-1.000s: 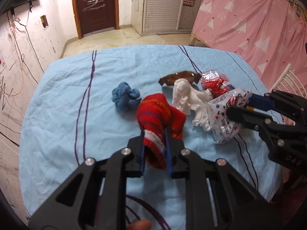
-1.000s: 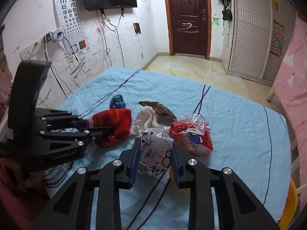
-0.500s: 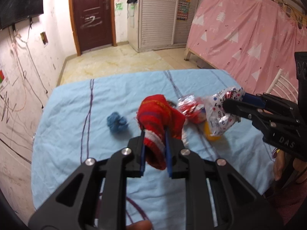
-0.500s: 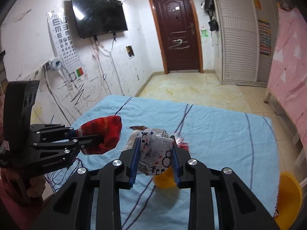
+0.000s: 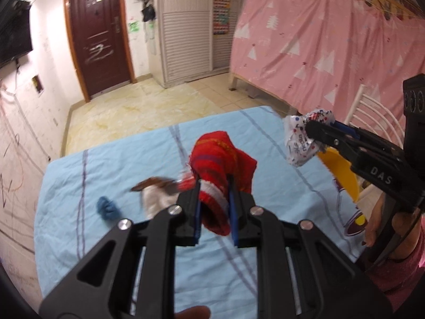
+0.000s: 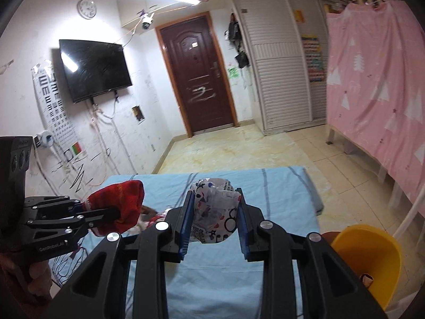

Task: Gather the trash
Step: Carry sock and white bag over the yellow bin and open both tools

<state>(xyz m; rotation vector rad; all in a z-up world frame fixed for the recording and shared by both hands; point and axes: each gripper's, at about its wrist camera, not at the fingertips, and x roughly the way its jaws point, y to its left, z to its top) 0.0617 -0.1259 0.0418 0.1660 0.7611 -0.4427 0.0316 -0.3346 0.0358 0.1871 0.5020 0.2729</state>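
Aloft, two items — left gripper (image 5: pixel 213 207) clenched on a red knitted sock (image 5: pixel 221 164), right gripper (image 6: pixel 214 216) clamped around a crumpled printed wrapper (image 6: pixel 213 210), both raised above the blue sheet (image 5: pixel 111 159). Yellow bin (image 6: pixel 368 260) at the right view's four o'clock; blue knit ball (image 5: pixel 106 207) and a blurred litter pile (image 5: pixel 156 194) at the left view's nine o'clock.
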